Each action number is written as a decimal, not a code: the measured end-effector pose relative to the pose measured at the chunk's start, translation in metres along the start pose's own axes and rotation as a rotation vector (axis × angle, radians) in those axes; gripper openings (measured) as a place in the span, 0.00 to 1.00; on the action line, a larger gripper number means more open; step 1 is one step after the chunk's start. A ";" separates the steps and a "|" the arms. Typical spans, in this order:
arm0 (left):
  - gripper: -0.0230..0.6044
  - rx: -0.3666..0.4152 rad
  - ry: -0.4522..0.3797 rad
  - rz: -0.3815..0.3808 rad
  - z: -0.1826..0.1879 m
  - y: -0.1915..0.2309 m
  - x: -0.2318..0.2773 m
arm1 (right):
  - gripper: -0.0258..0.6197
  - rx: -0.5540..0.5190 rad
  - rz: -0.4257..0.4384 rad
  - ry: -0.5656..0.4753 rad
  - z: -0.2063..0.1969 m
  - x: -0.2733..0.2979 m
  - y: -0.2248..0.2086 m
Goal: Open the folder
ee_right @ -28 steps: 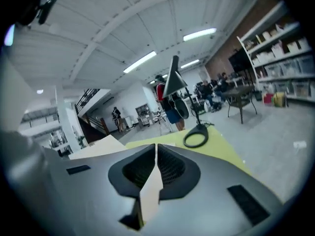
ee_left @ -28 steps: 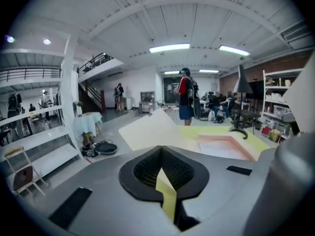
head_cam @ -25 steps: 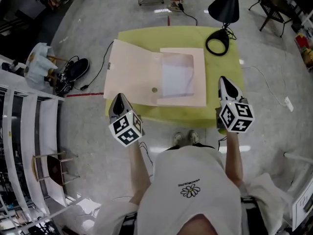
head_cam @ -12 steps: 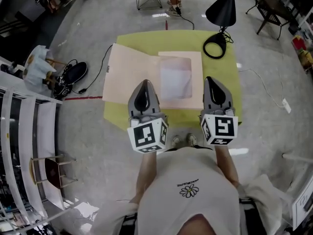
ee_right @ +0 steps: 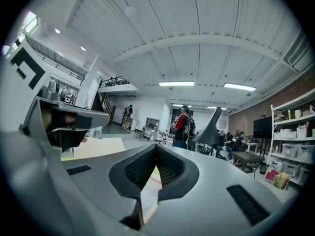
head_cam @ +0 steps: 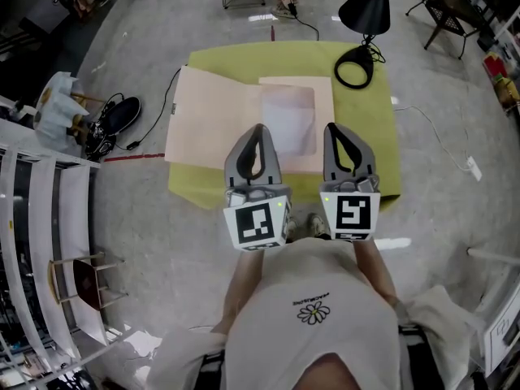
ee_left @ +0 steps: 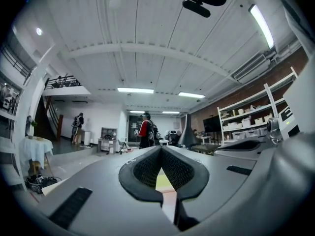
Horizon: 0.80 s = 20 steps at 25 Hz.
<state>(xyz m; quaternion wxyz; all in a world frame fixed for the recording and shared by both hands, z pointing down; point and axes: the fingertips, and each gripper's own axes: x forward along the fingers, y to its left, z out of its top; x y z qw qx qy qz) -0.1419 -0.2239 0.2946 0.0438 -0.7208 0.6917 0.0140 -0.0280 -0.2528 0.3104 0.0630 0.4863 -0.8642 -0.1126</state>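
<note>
Head view — open folder (head_cam: 231, 124), shirt print (head_cam: 315, 312) illegible

Head camera looks steeply down on the counter (head_cam: 370, 132). Cameras on left tool (head_cam: 258, 130) and right tool (head_cam: 335, 130) face level, both catching the lamp (head_cam: 367, 10).

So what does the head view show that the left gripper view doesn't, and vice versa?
Head view only: the folder lying open on the yellow-green table, and the person's white shirt.

Left gripper view only: ceiling lights, wall shelves, and a person in red standing far off.

Both: the left hand-held gripper with its jaws together, the right hand-held gripper beside it, and the black lamp.
</note>
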 end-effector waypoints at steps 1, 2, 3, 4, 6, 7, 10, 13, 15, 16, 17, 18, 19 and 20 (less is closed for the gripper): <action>0.06 0.005 0.007 0.004 -0.001 0.003 0.000 | 0.06 -0.001 0.007 -0.003 0.001 0.000 0.002; 0.06 0.012 0.013 0.010 0.000 0.005 0.000 | 0.06 -0.003 0.013 -0.003 0.002 0.000 0.004; 0.06 0.020 0.015 0.015 0.002 0.007 0.000 | 0.06 -0.005 0.018 -0.004 0.003 0.000 0.005; 0.06 0.027 0.016 0.016 0.003 0.007 -0.001 | 0.06 -0.009 0.021 -0.007 0.005 -0.001 0.006; 0.06 0.035 0.005 0.017 0.005 0.005 -0.002 | 0.06 -0.030 0.024 -0.009 0.005 -0.001 0.006; 0.06 0.031 -0.004 0.022 0.007 0.003 -0.002 | 0.06 -0.043 0.026 -0.009 0.004 -0.001 0.006; 0.06 0.036 -0.017 0.031 0.010 -0.001 -0.003 | 0.06 -0.056 0.029 -0.011 0.003 -0.001 0.004; 0.06 0.045 -0.018 0.034 0.012 -0.001 -0.005 | 0.06 -0.060 0.030 -0.014 0.006 -0.002 0.005; 0.06 0.054 -0.020 0.036 0.014 0.001 -0.007 | 0.06 -0.058 0.029 -0.014 0.006 -0.003 0.008; 0.06 0.061 -0.021 0.039 0.014 0.001 -0.008 | 0.06 -0.061 0.030 -0.017 0.007 -0.003 0.008; 0.06 0.068 -0.023 0.042 0.015 0.001 -0.008 | 0.06 -0.066 0.030 -0.021 0.007 -0.004 0.008; 0.06 0.076 -0.024 0.044 0.015 0.001 -0.008 | 0.06 -0.070 0.030 -0.025 0.008 -0.004 0.008; 0.06 0.085 -0.026 0.047 0.016 0.000 -0.008 | 0.06 -0.074 0.030 -0.030 0.009 -0.004 0.007; 0.06 0.094 -0.028 0.048 0.016 -0.001 -0.008 | 0.06 -0.078 0.029 -0.035 0.010 -0.005 0.006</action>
